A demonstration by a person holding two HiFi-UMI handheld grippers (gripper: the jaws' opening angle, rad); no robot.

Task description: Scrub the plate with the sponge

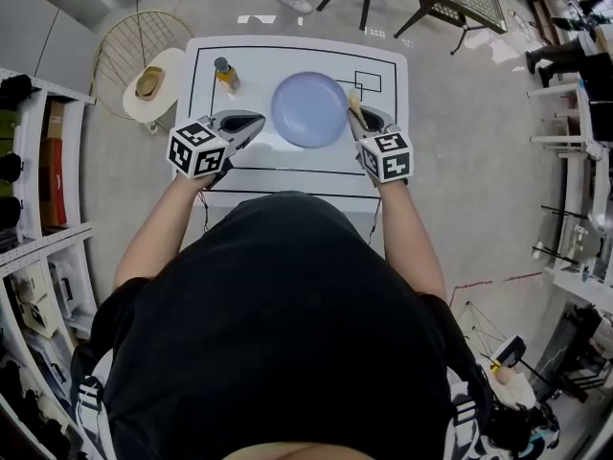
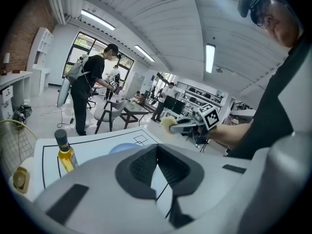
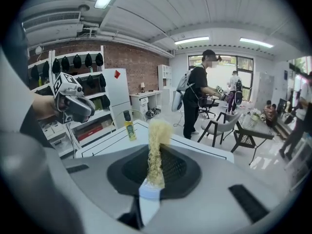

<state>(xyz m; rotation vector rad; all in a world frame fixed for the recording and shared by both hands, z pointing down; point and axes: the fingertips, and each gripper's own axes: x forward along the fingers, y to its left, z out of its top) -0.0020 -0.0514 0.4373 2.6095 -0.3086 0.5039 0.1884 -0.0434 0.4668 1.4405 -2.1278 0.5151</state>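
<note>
A pale blue plate (image 1: 309, 109) lies in the middle of the white table (image 1: 287, 156). My right gripper (image 1: 356, 118) hovers at the plate's right rim, shut on a yellow sponge (image 1: 353, 102) that sticks up between its pads (image 3: 157, 145). My left gripper (image 1: 254, 123) is held just off the plate's left rim, shut with nothing in it. In the left gripper view, only a sliver of the plate (image 2: 126, 148) shows above the gripper body, and the right gripper (image 2: 187, 126) with the sponge (image 2: 168, 123) is across from it. The right gripper view does not show the plate.
A bottle of yellow liquid (image 1: 226, 74) stands at the table's far left, also in the left gripper view (image 2: 65, 153). A round white stool (image 1: 151, 86) and a wire basket (image 1: 124, 41) stand left of the table. Chairs and people are beyond it.
</note>
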